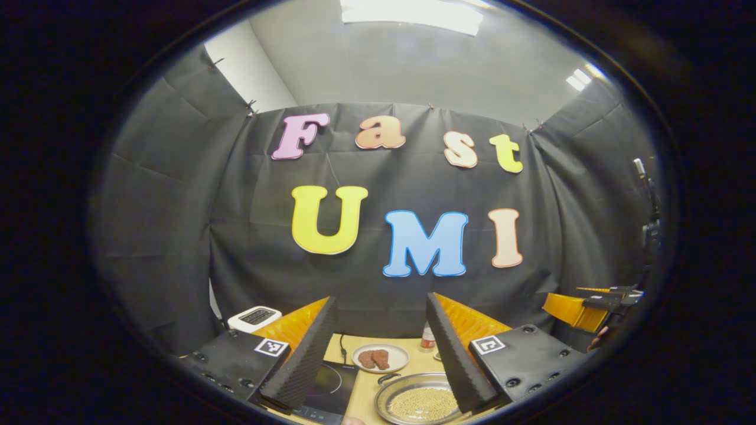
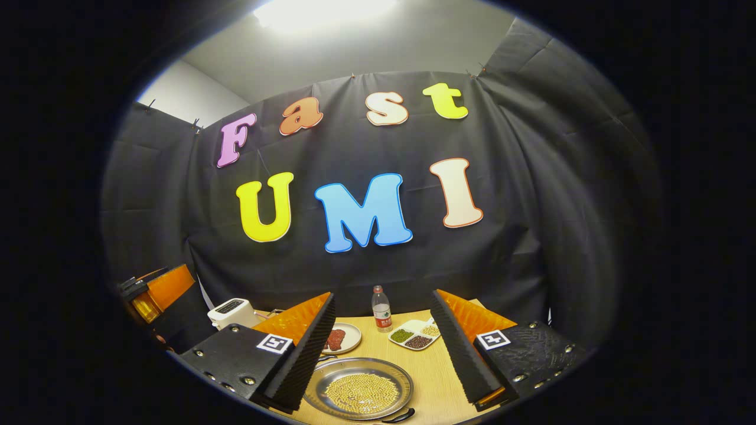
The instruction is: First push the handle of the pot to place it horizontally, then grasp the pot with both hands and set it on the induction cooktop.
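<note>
The pot (image 2: 358,388), a shallow metal pan with pale round grains heaped in its middle, sits on the wooden worktop (image 2: 431,378) and serves as the landmark here. In the right gripper view it lies low between the fingers of the right tool (image 2: 384,354), whose fingers stand wide apart, holding nothing and clear of the rim. One dark handle (image 2: 397,417) curves off the pot's near edge.

In the left gripper view the pot (image 1: 416,398) is low and slightly right of centre, with its other handle (image 1: 387,376) at the far left of the rim. The left tool (image 1: 381,348) is also spread wide and grips nothing. The induction cooktop (image 1: 331,389), a dark glass slab, lies just left of the pot.

Behind the pot sits a small plate (image 1: 380,357) with reddish-brown pieces. Behind and to the right are a bottle (image 2: 381,309) and a divided dish (image 2: 416,336) of beans. A white toaster (image 2: 230,311) stands far back on the left.
</note>
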### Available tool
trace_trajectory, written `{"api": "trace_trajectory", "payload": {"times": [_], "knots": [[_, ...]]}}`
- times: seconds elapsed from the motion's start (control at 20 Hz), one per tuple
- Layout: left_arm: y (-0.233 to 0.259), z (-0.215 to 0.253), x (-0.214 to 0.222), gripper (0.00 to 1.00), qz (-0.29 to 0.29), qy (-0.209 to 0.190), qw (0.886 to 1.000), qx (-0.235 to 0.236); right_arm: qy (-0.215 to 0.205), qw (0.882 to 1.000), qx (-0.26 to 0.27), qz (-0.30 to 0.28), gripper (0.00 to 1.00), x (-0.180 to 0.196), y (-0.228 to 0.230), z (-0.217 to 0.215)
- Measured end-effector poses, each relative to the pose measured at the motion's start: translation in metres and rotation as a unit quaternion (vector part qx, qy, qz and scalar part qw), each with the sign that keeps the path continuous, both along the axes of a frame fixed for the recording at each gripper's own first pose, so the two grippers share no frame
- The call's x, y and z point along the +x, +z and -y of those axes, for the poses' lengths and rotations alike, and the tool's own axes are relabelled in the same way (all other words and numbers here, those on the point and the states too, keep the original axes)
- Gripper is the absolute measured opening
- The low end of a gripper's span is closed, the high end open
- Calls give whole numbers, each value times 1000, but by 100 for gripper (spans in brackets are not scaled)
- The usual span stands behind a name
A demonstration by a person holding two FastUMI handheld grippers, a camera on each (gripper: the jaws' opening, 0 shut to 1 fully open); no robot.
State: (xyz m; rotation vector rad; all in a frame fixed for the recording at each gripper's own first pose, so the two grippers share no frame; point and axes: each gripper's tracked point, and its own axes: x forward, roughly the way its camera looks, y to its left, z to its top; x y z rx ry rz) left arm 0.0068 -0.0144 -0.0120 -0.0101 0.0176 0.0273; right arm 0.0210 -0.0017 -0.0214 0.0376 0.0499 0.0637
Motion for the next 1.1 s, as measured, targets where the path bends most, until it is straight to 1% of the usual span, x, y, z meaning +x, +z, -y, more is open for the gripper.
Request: {"api": "trace_trajectory", "payload": {"times": [0.1, 0.2, 0.35, 0.45, 0.5, 0.6, 0.65, 0.7, 0.9, 1.05, 1.1], "knots": [[1, 4, 5, 94, 1, -18, 1000, -7, -14, 1000, -5, -3, 97, 2, -3, 0], [5, -1, 7, 97, -2, -32, 999, -8, -28, 999, -10, -11, 98, 2, -8, -2], [9, -8, 13, 98, 6, -44, 999, -8, -33, 999, -14, -16, 97, 1, -15, -8], [8, -16, 17, 99, 8, -44, 999, -5, -29, 999, -18, -25, 97, 3, -27, -13], [5, -18, 17, 97, 6, -45, 999, -5, -25, 999, -22, -32, 97, 4, -35, -15], [-1, -24, 18, 97, -2, -43, 999, -3, -13, 998, -28, -54, 98, 6, -58, -21], [-4, -30, 20, 95, -3, -40, 999, -2, -6, 997, -28, -66, 98, 6, -68, -23], [-5, -35, 22, 97, -5, -36, 999, 1, -1, 996, -26, -80, 98, 7, -80, -25], [-24, -44, 23, 95, -24, -30, 999, 7, 19, 988, -21, -150, 98, 3, -129, -32], [-30, -52, 23, 95, -31, -21, 999, 5, 39, 979, -41, -197, 98, -5, -162, -36], [-31, -53, 23, 95, -33, -19, 999, 5, 45, 975, -47, -212, 90, -9, -172, -37]]}}
